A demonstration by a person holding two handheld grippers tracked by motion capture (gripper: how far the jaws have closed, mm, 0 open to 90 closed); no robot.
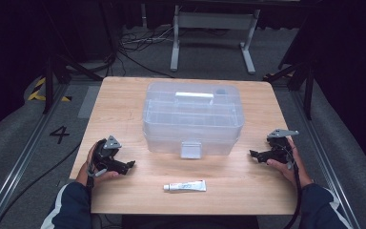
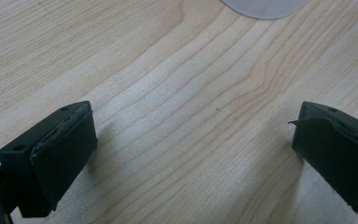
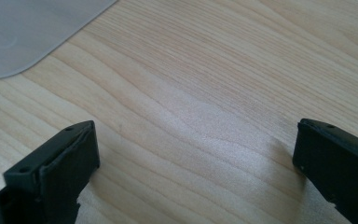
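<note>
So we rest both hands on the table (image 1: pixel 124 95), left gripper (image 1: pixel 126 165) and right gripper (image 1: pixel 255 154) gaping empty. The tube (image 1: pixel 185 186) lies before the lidded box (image 1: pixel 193 117), probably latched; next we reach in.

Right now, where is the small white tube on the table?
In the high view, the white tube lies flat near the table's front edge, in front of the clear plastic box, between the two grippers.
</note>
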